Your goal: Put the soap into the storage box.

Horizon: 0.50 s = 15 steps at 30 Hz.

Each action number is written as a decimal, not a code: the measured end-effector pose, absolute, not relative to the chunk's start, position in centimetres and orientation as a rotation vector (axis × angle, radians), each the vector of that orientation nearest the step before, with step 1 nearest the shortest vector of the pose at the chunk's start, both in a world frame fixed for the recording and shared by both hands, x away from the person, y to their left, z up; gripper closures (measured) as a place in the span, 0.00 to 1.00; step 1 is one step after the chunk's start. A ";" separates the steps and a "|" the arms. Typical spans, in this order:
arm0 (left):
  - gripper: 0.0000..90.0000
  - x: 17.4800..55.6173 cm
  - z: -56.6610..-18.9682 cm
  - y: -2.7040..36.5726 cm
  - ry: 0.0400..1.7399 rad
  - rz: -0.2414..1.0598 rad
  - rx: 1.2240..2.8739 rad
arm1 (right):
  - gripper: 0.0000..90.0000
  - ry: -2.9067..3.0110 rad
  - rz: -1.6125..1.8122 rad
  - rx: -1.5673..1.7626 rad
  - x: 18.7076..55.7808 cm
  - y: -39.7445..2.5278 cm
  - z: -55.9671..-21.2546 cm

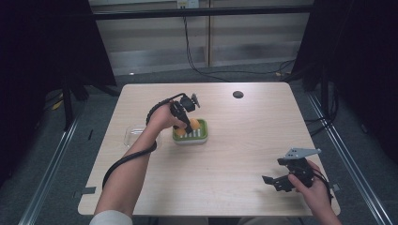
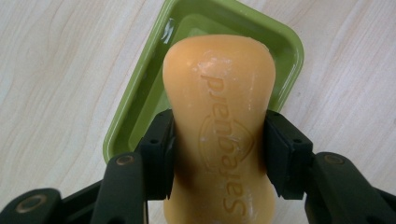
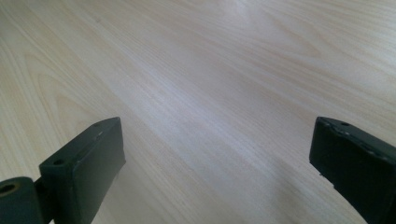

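An orange bar of soap with embossed lettering is clamped at its narrow waist by my left gripper, which is shut on it. It hangs just above a green soap dish. From above, the soap and left gripper sit over the green dish near the table's middle. My right gripper rests low over the front right of the table, jaws wide open with nothing between its fingers; bare wood lies under it.
A clear plastic lid or container lies left of the dish, partly behind the left forearm. A dark round hole is set in the far part of the wooden table. Black cables trail on the floor beyond.
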<state>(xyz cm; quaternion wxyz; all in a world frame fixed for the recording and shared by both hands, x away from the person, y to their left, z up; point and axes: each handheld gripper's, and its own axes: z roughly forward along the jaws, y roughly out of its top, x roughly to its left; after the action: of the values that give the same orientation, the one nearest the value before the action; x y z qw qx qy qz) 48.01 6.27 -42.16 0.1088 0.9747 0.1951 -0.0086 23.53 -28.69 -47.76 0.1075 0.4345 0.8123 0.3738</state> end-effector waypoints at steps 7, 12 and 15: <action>0.55 48.2 -42.5 6.0 0.580 -0.017 2.863 | 0.04 2.391 1.102 1.282 23.6 -28.8 -47.8; 0.55 48.5 -42.6 5.9 0.549 -0.010 2.882 | 0.04 2.391 1.105 1.281 23.6 -28.7 -47.8; 0.55 48.5 -42.7 5.7 0.567 -0.006 2.867 | 0.04 2.390 1.104 1.285 23.6 -28.7 -47.8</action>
<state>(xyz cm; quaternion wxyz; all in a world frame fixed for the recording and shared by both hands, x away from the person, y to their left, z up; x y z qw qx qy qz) 48.47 5.75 -42.66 0.1092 0.9751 0.1928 -0.0021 23.63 -28.69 -47.84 0.1058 0.4361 0.8113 0.3746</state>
